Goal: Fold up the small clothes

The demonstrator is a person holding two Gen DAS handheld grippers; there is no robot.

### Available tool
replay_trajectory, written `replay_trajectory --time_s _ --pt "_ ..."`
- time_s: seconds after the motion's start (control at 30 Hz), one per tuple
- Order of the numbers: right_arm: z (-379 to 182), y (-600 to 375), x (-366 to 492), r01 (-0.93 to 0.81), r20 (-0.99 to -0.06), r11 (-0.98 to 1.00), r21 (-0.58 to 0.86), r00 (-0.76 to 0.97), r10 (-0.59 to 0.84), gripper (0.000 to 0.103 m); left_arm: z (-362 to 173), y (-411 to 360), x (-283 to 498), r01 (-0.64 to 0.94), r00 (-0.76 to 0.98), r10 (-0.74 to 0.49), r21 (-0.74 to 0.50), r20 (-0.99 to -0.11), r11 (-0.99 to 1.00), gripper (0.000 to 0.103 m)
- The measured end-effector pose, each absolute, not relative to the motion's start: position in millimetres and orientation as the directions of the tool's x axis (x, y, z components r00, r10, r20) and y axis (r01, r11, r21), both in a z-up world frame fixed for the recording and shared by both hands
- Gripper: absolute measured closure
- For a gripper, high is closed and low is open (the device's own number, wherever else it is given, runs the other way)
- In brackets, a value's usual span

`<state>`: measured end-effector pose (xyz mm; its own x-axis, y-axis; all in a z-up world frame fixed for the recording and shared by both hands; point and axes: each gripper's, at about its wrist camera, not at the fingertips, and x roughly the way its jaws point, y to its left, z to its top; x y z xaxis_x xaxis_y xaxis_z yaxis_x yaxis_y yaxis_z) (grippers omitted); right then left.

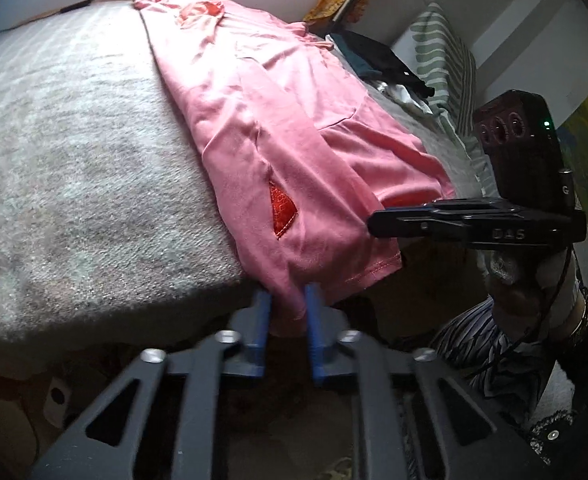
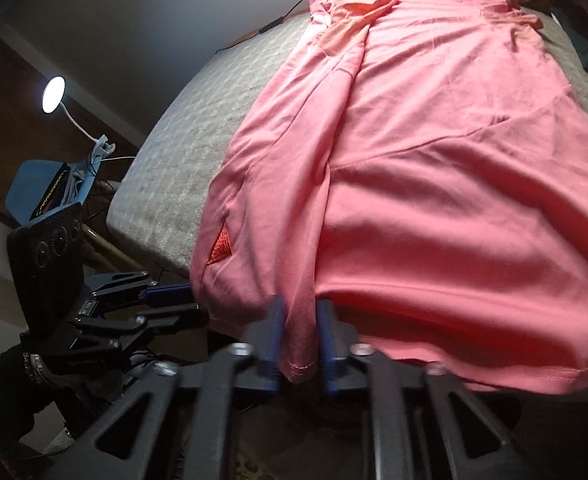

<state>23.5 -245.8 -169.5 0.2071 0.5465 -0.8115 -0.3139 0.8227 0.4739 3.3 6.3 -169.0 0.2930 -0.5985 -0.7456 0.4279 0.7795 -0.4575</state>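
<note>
A pink garment (image 1: 278, 128) with a red triangular patch (image 1: 281, 208) lies lengthwise on a grey blanket (image 1: 74, 152), its hem hanging over the near edge. One long side is folded inward. My left gripper (image 1: 288, 296) is shut on the hem's left corner. My right gripper (image 2: 299, 320) is shut on a bunched part of the pink garment's (image 2: 433, 160) hem. The right gripper also shows in the left wrist view (image 1: 377, 224), and the left gripper in the right wrist view (image 2: 190, 300), both at the hem.
Dark clothes (image 1: 377, 60) and a green striped pillow (image 1: 445, 56) lie at the blanket's far right. A lit desk lamp (image 2: 53, 94) and a blue chair (image 2: 50, 184) stand to the left. A cable (image 1: 74, 6) runs along the far edge.
</note>
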Motion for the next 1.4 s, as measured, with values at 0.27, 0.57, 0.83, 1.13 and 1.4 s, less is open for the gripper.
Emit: replay_trajectory --time_s 0.27,0.57,0.83,1.13,1.4 --pt "-159.4 -265.0 19.4 -0.291 -0.79 0.817 0.499 0.235 0.566 0.103 -157.6 0.3 -11.4 0.485 0.302 -0.608 -0.431 -0.734 0.761 0.098" --pt "-130.4 -311.0 14.9 -0.257 -0.749 0.817 0.516 0.327 0.576 0.071 -147.4 5.9 -19.1 0.512 0.36 -0.548 -0.331 -0.755 0.792 0.096" --pt "-113.9 -395.6 25.0 -0.094 -0.807 0.942 0.322 0.493 0.325 0.071 -117.1 -37.0 -21.2 0.645 0.414 -0.56 -0.202 -0.718 0.737 0.069" --pt "-148.2 -460.0 28.6 0.087 -0.849 0.934 0.347 0.453 0.273 0.069 -119.7 -135.3 -33.2 0.836 0.388 -0.55 0.031 -0.74 0.548 0.069" --pt "-165.5 -471.8 28.8 0.098 -0.856 0.92 0.38 0.414 0.31 0.067 -144.2 -173.1 -11.5 0.867 0.361 -0.525 0.07 -0.771 0.493 0.072"
